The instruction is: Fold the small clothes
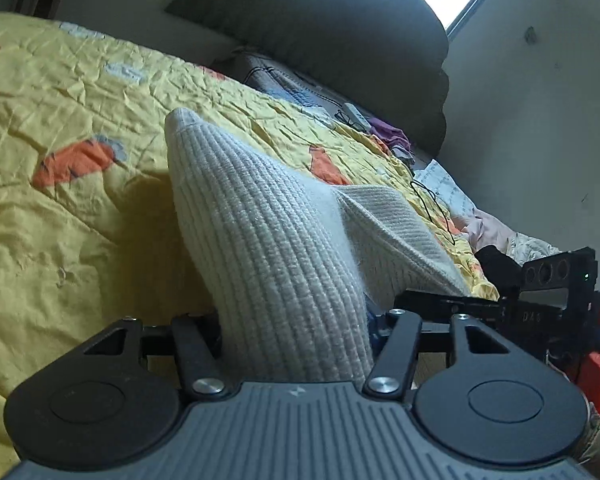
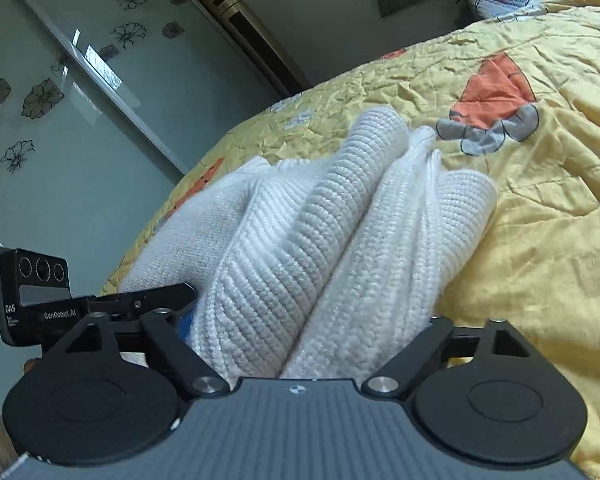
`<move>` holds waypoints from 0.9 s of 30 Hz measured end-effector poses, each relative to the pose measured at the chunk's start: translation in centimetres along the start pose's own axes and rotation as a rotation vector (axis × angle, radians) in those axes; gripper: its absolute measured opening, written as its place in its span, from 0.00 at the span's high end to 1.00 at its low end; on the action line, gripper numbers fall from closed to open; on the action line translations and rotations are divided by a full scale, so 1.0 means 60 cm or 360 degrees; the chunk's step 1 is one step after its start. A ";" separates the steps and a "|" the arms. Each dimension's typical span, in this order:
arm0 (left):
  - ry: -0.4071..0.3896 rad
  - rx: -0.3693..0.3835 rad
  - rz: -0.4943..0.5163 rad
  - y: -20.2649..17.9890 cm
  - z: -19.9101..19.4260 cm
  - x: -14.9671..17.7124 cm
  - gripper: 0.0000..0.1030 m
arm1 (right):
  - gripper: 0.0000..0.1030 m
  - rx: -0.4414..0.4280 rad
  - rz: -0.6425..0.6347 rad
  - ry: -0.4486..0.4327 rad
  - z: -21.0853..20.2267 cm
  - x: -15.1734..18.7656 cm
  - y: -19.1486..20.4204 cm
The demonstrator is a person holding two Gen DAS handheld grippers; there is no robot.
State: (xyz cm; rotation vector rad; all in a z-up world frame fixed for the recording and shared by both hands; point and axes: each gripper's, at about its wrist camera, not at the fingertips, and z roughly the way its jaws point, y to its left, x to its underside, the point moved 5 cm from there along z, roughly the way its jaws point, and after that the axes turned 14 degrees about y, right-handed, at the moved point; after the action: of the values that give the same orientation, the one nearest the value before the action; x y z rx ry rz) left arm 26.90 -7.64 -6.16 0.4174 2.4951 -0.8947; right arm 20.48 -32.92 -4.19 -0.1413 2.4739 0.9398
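Observation:
A white ribbed knit garment (image 1: 276,240) is stretched between my two grippers above a yellow quilt (image 1: 60,128). My left gripper (image 1: 296,336) is shut on one end of the knit; its fingertips are hidden under the cloth. In the right wrist view the same white knit garment (image 2: 332,240) bunches in thick folds out of my right gripper (image 2: 312,344), which is shut on it, fingertips hidden. The right gripper shows at the right edge of the left wrist view (image 1: 540,292), and the left gripper shows at the left of the right wrist view (image 2: 100,304).
The yellow quilt with orange patches covers the bed (image 2: 540,200). A dark headboard cushion (image 1: 340,32), folded dark cloth (image 1: 284,80), glasses (image 1: 350,118), a purple garment (image 1: 392,136) and a black cord (image 1: 432,208) lie toward the bed's head. Glass sliding doors (image 2: 60,120) stand beyond the bed.

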 end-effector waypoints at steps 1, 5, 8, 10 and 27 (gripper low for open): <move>-0.0020 -0.0025 0.0029 -0.006 -0.006 -0.002 0.45 | 0.28 -0.0008 -0.0013 -0.0039 -0.007 -0.005 0.009; -0.0119 -0.0145 0.0131 -0.014 -0.036 -0.020 0.45 | 0.29 0.0027 -0.0196 -0.0091 -0.012 -0.027 0.058; -0.0136 -0.0237 0.0147 0.003 -0.042 -0.042 0.44 | 0.32 0.0025 -0.0173 -0.0115 0.003 -0.046 0.058; -0.0052 -0.0274 0.0087 0.025 -0.026 -0.050 0.41 | 0.32 0.0078 -0.0131 -0.0121 0.023 -0.057 0.046; -0.0060 -0.0691 0.0086 -0.003 -0.078 0.063 0.19 | 0.01 0.0690 -0.0223 -0.0148 -0.011 0.040 0.053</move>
State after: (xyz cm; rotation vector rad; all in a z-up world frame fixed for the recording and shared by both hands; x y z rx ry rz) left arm 22.15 -4.24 -4.78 0.3139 2.5352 -0.3183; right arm 17.30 -30.75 -3.03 -0.1191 2.4791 0.3315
